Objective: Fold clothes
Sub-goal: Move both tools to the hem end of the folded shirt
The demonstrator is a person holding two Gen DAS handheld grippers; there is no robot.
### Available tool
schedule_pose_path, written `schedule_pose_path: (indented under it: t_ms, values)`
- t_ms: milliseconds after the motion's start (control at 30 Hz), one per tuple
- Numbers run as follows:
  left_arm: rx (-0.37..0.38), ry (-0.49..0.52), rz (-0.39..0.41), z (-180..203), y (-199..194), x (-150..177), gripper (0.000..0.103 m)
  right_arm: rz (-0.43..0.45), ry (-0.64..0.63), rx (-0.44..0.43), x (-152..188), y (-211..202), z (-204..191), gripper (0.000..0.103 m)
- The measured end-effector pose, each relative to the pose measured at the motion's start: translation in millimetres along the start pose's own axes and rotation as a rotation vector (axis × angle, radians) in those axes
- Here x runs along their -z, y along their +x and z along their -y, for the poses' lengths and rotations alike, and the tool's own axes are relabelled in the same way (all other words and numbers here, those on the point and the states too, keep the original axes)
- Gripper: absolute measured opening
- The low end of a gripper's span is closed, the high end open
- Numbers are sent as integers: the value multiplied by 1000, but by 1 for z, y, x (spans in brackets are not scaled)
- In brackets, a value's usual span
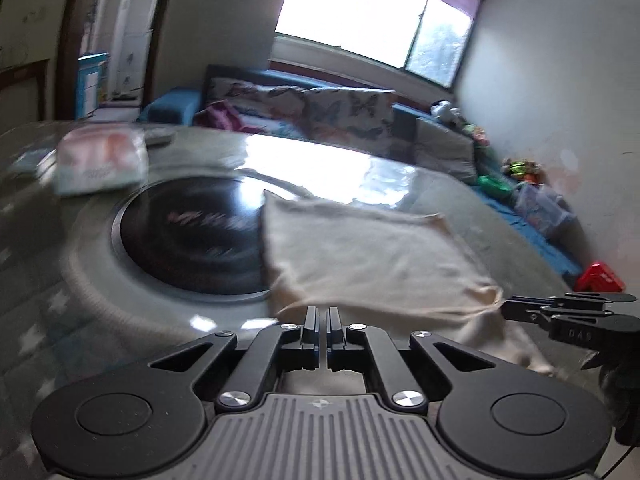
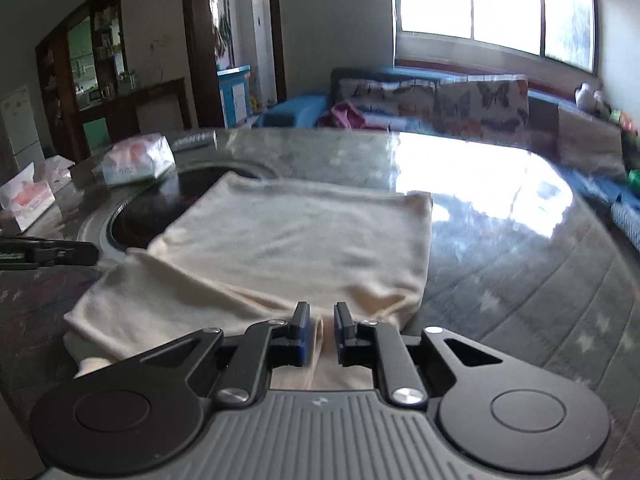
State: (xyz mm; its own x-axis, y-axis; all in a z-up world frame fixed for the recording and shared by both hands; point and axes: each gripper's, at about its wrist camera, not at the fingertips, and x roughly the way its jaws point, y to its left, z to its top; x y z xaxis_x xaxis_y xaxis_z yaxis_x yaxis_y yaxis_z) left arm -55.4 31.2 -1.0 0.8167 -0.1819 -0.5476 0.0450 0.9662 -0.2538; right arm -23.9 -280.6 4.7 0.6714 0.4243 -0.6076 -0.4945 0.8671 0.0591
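Left hand-held gripper (image 1: 322, 312) closed, seemingly empty; right hand-held gripper (image 2: 322, 312) barely apart around cream garment (image 2: 288, 232); hem may slip, spoiling the fold.

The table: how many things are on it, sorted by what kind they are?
Folded cream cloth: 1
Wrapped tissue pack: 1
Open tissue box at the left edge: 1
Dark round plate set in the table: 1
Total: 4
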Motion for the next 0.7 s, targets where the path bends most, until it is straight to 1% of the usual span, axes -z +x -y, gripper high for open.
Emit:
schedule_pose_path:
  t_ms: [67, 133, 200, 267, 367, 467, 533, 600, 700]
  values:
    - [23, 18, 3, 6, 8, -5, 4, 17, -20, -10, -3, -4, -4, 12]
    - [33, 29, -6, 9, 18, -6, 4, 14, -56, -36, -1, -2, -11, 12]
    - [14, 39, -17, 8, 29, -5, 4, 8, -94, -57, 1, 1, -18, 12]
    - [-13, 42, -33, 3, 36, -1, 4, -9, -126, -52, 6, 8, -23, 12]
    - [-62, 45, -50, -7, 43, 6, 3, -40, -120, -29, 12, 18, -21, 12]
    - [-60, 34, -45, -13, 41, 7, 3, -44, -86, -19, 12, 18, -12, 12]
    - [-63, 34, -46, -12, 42, 7, 3, -23, -96, -16, 8, 13, -13, 12]
    - [-64, 30, -46, -10, 42, 6, 3, -7, -101, -34, 4, 12, -14, 12]
    - [-67, 23, -43, -10, 43, 7, 3, -23, -110, -49, 3, 21, -18, 12]
